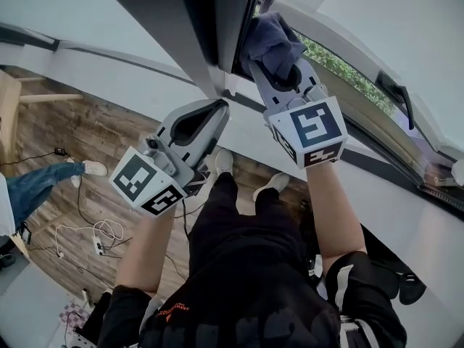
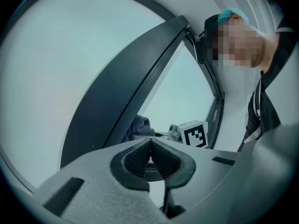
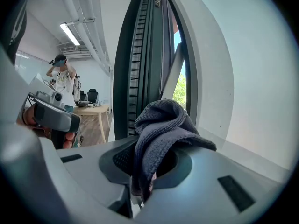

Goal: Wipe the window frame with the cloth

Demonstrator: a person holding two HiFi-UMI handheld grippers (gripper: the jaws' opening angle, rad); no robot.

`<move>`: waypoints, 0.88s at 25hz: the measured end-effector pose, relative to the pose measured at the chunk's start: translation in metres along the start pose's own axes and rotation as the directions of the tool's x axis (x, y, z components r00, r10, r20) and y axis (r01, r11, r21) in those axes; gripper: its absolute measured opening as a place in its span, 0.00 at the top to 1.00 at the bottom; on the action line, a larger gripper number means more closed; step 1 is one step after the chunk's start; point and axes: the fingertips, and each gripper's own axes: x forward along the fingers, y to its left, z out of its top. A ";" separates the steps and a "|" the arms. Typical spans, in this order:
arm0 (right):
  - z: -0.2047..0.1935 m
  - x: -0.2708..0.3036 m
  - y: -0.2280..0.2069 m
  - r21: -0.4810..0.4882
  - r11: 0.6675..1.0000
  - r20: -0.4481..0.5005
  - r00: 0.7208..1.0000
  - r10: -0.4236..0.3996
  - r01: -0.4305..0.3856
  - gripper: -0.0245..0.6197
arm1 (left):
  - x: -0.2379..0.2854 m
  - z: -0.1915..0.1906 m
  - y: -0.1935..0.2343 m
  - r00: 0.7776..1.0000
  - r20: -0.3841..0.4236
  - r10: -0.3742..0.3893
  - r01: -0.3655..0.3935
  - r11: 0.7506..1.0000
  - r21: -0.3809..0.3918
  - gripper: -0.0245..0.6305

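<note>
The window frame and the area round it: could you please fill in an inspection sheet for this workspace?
Surface: the dark window frame stands upright, with a white wall beside it.
Job's things: the dark grey cloth is bunched up at the frame's channel; whether they touch cannot be told.
Clutter: nothing seen on the frame.
Grippers: the right gripper is shut on the cloth; the left gripper has its jaws together, is empty and sits lower.
Cables: a white cable and a power strip lie on the wooden floor.
Surroundings: another person's legs, a window handle, greenery outside.
</note>
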 end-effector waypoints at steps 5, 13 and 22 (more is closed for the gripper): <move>-0.012 0.005 0.004 -0.026 1.000 -0.053 0.999 -0.009 0.008 0.88 | -0.002 -0.005 0.001 1.000 -0.002 -0.005 0.005 1.000 -0.009 0.93; -0.030 0.011 0.007 -0.105 0.994 -0.160 0.986 -0.038 0.022 0.88 | -0.002 -0.010 -0.001 1.000 -0.008 -0.014 0.013 1.000 -0.019 0.93; -0.046 0.006 0.005 -0.158 0.986 -0.239 0.968 -0.083 0.045 0.88 | -0.002 -0.016 -0.007 1.000 -0.018 -0.025 0.025 0.999 -0.021 0.93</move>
